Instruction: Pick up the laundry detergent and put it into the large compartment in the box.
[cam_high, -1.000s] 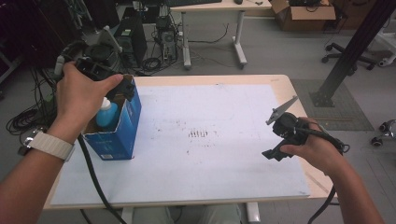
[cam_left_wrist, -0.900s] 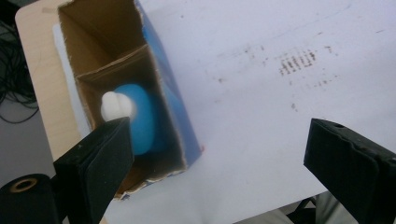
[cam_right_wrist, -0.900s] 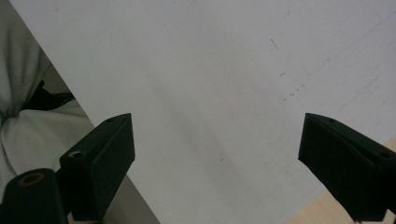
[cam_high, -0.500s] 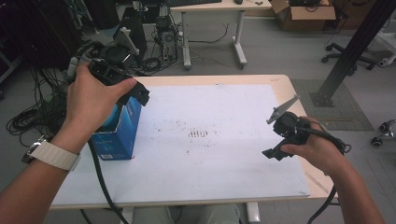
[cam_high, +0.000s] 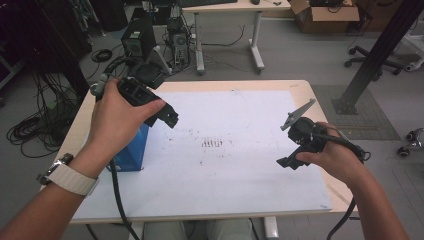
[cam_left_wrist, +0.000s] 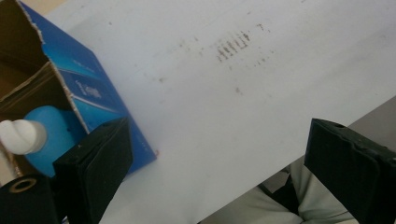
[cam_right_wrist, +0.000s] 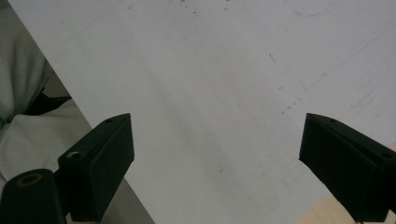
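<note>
Both grippers are held above the desk, fingers spread and empty: left gripper over the open blue box holding a blue bottle; right gripper well apart.

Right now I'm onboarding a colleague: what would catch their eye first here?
The blue box at the table's left edge, open-topped, with a blue bottle inside. Next, the left gripper held open above it, and the right gripper, also open, over the white mat at the right.

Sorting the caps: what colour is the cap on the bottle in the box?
White, best in the left gripper view.
</note>
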